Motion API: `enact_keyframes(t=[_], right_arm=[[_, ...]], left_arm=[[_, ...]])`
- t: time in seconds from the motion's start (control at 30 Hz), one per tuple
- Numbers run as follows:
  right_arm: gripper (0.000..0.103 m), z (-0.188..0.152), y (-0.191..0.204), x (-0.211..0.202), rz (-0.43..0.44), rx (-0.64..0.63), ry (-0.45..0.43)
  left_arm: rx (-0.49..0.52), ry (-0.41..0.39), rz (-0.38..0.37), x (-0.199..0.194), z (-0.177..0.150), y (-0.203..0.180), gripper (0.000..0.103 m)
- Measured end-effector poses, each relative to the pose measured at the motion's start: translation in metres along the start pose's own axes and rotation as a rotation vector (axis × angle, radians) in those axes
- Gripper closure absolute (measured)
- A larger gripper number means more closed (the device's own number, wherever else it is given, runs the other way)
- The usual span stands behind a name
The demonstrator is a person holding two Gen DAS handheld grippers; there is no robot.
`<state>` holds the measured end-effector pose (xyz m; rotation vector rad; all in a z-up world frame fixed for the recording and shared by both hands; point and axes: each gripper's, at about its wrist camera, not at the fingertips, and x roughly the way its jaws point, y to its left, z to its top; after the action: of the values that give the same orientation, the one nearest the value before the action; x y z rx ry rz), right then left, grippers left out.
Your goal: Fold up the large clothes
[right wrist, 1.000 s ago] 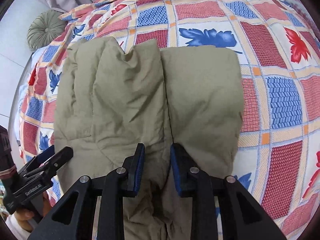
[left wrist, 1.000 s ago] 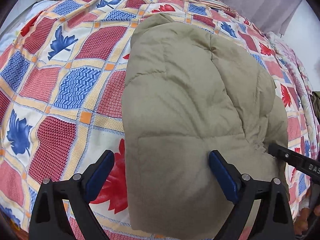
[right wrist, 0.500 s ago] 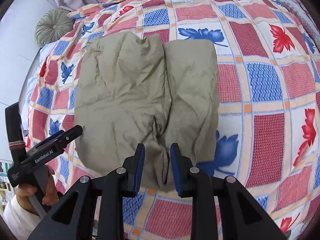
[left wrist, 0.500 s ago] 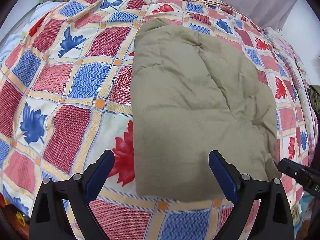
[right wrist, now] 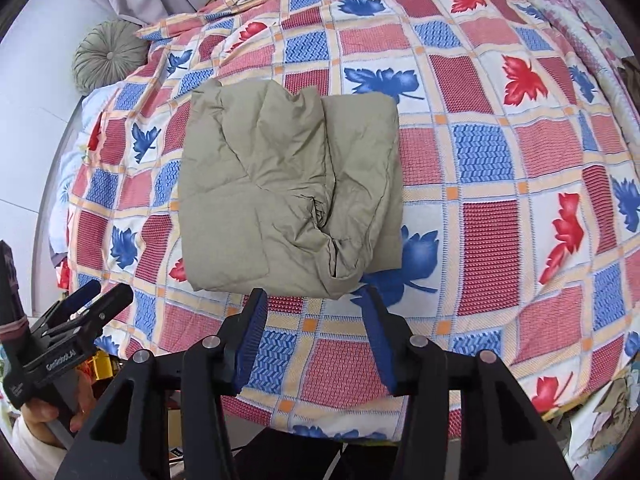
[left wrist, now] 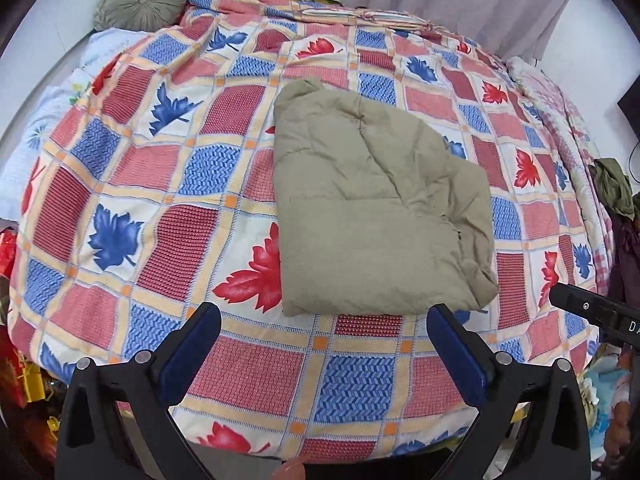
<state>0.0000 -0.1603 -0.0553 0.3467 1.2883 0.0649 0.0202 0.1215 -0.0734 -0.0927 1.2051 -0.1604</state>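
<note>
Left wrist view: folded khaki padded jacket [left wrist: 376, 216] lies on the bed's patchwork quilt [left wrist: 132, 184]. Left gripper [left wrist: 322, 346] hangs above w/ jaws spread wide, nothing between. Right gripper [right wrist: 314, 334] has just been opening, also empty, clear of the jacket's near edge.

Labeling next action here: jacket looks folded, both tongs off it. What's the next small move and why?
Probably keep both tongs clear and stop. The khaki jacket lies as a compact folded bundle on the patterned bedspread; the left tongs and right tongs, whose jaws just opened, hold nothing.
</note>
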Motion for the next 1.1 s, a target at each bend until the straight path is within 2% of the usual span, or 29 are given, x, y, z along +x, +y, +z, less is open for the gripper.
enact_keyframes(t=[0.2, 0.33, 0.43, 0.57, 0.83, 1.1], right_arm=[[0.037, -0.008, 0.016, -0.036, -0.04, -0.034, -0.058], [0.02, -0.016, 0.025, -0.059, -0.099, -0.041, -0.115], [0.017, -0.022, 0.03, -0.072, -0.146, -0.056, -0.156], [0.0, -0.026, 0.035, -0.084, -0.148, -0.062, -0.2], [0.0, -0.029, 0.043, -0.092, -0.188, -0.067, -0.237], [0.0, -0.028, 0.042, -0.095, -0.192, -0.066, -0.237]], left_arm=[[0.012, -0.056, 0.054, -0.043, 0.001, -0.009, 0.0], [0.027, -0.082, 0.055, -0.065, -0.001, -0.017, 0.0], [0.041, -0.092, 0.081, -0.076, -0.005, -0.022, 0.0], [0.04, -0.108, 0.095, -0.087, -0.007, -0.024, 0.0], [0.027, -0.126, 0.124, -0.097, -0.009, -0.021, 0.0], [0.022, -0.131, 0.132, -0.101, -0.011, -0.02, 0.0]])
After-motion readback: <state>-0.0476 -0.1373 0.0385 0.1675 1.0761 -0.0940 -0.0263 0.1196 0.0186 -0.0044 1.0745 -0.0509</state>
